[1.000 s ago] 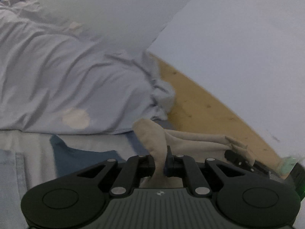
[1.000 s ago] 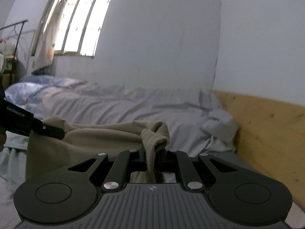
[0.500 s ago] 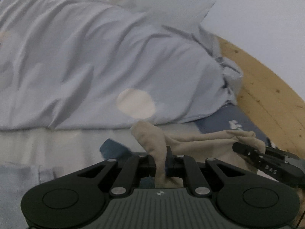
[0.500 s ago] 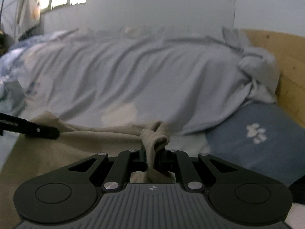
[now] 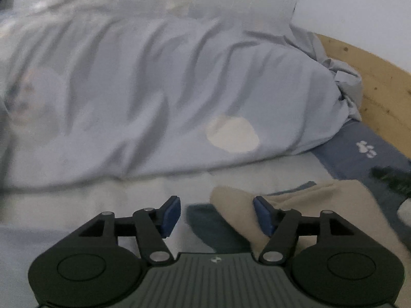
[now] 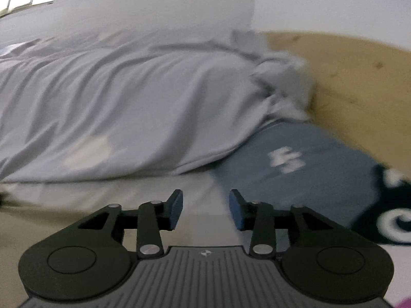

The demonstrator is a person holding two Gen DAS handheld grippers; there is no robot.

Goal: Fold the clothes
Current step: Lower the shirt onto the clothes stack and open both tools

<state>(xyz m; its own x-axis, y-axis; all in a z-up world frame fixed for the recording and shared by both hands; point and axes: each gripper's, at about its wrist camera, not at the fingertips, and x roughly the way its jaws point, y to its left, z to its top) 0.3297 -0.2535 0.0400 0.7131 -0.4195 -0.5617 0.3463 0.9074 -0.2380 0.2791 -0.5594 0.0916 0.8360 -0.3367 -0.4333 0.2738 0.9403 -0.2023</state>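
A beige garment (image 5: 323, 205) lies on the bed. In the left wrist view its corner sits between the spread fingers, close to the right pad (image 5: 264, 215). My left gripper (image 5: 217, 214) is open, low over the bed, holding nothing. My right gripper (image 6: 205, 209) is open and empty; beige cloth (image 6: 51, 220) spreads flat to its lower left. The other gripper's dark tip (image 5: 390, 177) shows at the left wrist view's right edge.
A rumpled grey-blue duvet (image 5: 154, 97) with a pale round patch fills the back of the bed. A blue pillow with a white paw print (image 6: 303, 164) lies right. A wooden bed board (image 6: 359, 84) stands behind it. A dark blue cloth (image 5: 215, 228) lies under the beige garment.
Both grippers have opened and let go of the beige garment, which now lies on the bed. Both have dropped lower toward the bed surface.
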